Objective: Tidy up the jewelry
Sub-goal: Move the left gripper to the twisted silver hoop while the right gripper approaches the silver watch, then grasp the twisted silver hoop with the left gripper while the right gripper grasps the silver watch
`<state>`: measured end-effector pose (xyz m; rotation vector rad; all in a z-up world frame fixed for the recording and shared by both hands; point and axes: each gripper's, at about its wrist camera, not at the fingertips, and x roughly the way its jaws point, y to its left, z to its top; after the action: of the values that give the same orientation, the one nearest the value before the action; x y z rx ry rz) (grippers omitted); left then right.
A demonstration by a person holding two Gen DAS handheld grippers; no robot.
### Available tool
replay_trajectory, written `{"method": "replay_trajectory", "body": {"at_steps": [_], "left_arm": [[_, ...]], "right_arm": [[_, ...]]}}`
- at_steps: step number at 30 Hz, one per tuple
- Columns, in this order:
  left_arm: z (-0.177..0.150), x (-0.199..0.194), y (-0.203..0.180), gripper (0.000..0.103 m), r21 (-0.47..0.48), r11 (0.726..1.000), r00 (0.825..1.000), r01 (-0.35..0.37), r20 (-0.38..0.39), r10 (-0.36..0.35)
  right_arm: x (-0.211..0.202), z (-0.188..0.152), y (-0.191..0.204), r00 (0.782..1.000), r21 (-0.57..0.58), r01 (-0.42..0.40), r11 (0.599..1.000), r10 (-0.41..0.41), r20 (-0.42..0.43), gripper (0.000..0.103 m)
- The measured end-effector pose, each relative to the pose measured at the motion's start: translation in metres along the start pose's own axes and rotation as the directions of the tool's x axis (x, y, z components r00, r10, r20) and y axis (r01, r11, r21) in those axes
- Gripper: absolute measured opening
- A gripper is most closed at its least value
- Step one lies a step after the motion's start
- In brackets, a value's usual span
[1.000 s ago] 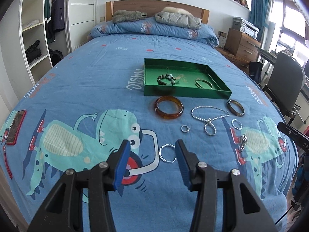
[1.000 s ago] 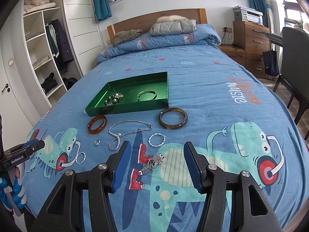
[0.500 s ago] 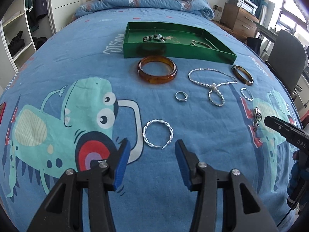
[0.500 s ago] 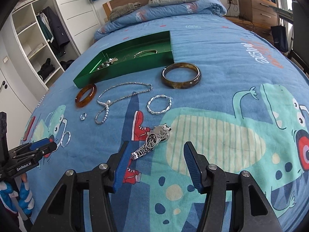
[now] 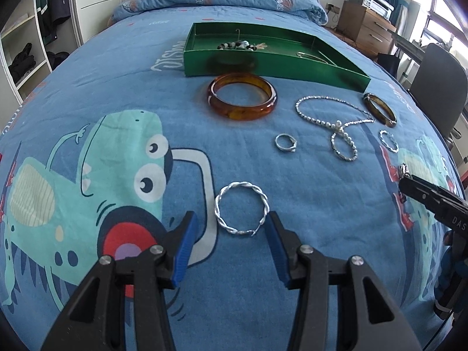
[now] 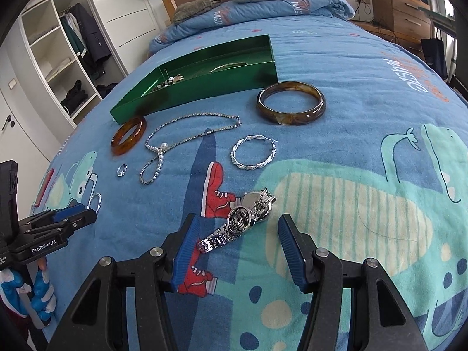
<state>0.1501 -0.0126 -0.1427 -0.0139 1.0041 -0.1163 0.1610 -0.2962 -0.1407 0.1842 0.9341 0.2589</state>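
While most of the jewelry lies loose on the big blue bed (image 5: 87,67), a green tray (image 5: 272,64) sits further up it with a bead bracelet and a thin bangle already inside. Just in front of the tray is the amber bangle (image 5: 242,96), thick, hard and smooth, so it may slip; taking it across one side of its ring looks best. Off to the right is a darker brown bangle (image 6: 291,102) of the same kind. Between them lies the pearl necklace (image 6: 178,143), floppy and long, so it will dangle and may tangle.

The left tongs (image 5: 231,242) are spread wide and hold nothing. The twisted silver hoop (image 5: 241,208) lies flat just ahead of them, between the two blue tips. It looks light and thin, so it could bend. Pinching across its wire should work.

The right tongs (image 6: 237,242) are spread too, with the silver watch (image 6: 238,219) lying between the tips, not pinched. It looks heavier, with a bendy metal band. The round face seems the safest spot to grab.

A second twisted hoop (image 6: 253,152) and a tiny ring (image 5: 285,142) lie nearby.
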Motion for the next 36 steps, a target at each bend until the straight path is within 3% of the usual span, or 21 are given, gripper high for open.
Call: {"method": "replay_trajectory", "body": {"at_steps": [16, 26, 36], "left_arm": [[0.000, 0.002, 0.002, 0.046, -0.007, 1.000, 1.000, 0.009, 0.006, -0.009], [0.000, 0.002, 0.002, 0.046, -0.010, 1.000, 1.000, 0.010, 0.008, -0.010], [0.000, 0.003, 0.003, 0.046, -0.006, 1.000, 1.000, 0.005, 0.010, -0.005]], "right_arm": [[0.005, 0.010, -0.003, 1.000, 0.042, -0.008, 0.999, 0.008, -0.011, 0.056], [0.012, 0.024, -0.026, 0.995, 0.236, 0.000, 0.972, 0.023, -0.094, 0.027], [0.023, 0.035, -0.023, 0.978, 0.192, 0.041, 0.980, 0.000, -0.207, 0.025]]}}
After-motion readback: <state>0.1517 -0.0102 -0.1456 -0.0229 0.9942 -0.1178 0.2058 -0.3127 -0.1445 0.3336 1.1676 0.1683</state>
